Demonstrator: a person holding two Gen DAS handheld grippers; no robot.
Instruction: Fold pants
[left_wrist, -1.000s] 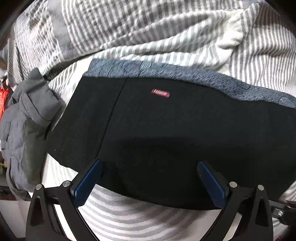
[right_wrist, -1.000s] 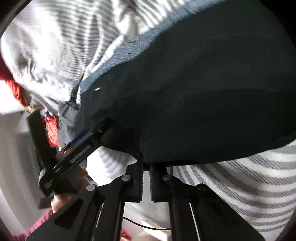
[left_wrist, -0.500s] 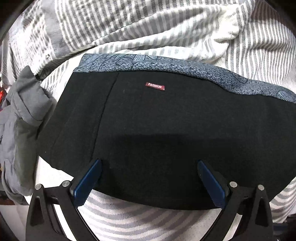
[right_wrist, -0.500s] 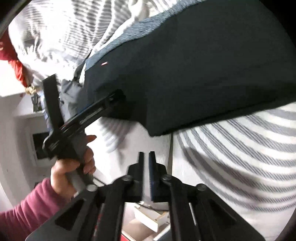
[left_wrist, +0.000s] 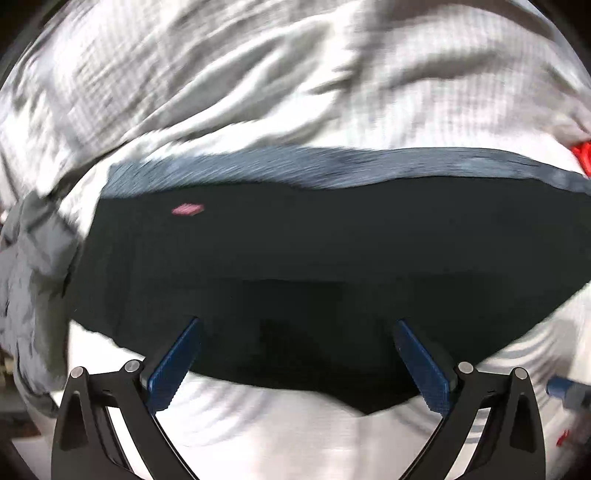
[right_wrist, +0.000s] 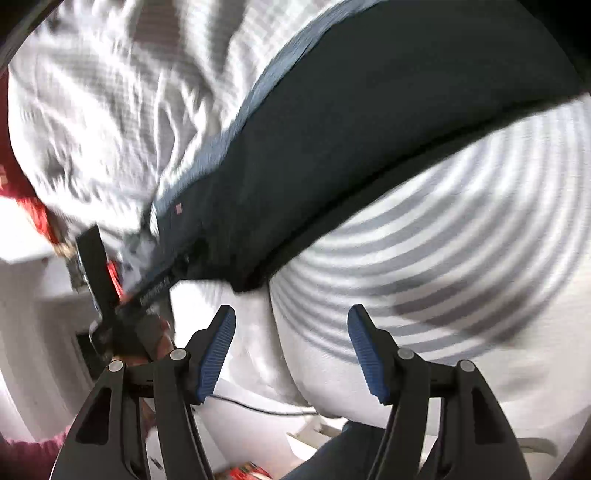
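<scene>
The black pants (left_wrist: 314, 258) lie folded flat on the striped bedding, with a blue-grey patterned waistband (left_wrist: 295, 170) along the far edge and a small red label (left_wrist: 187, 209). My left gripper (left_wrist: 297, 354) is open, its blue pads over the pants' near edge, holding nothing. My right gripper (right_wrist: 291, 347) is open and empty, above the bed edge just off the pants' near corner (right_wrist: 247, 284). The pants (right_wrist: 369, 140) stretch up and right in the right wrist view. The left gripper (right_wrist: 110, 284) shows there at the left.
Grey and white striped bedding (left_wrist: 277, 74) covers the bed, bunched behind the pants. A grey garment (left_wrist: 29, 288) lies left of the pants. Something red (left_wrist: 581, 155) shows at the far right. The bed edge (right_wrist: 295, 387) drops to the floor below the right gripper.
My right gripper let go of the pants' edge, pulled back toward the bed edge and opened. My left gripper stayed open and swung slightly; both views are blurred by motion.
</scene>
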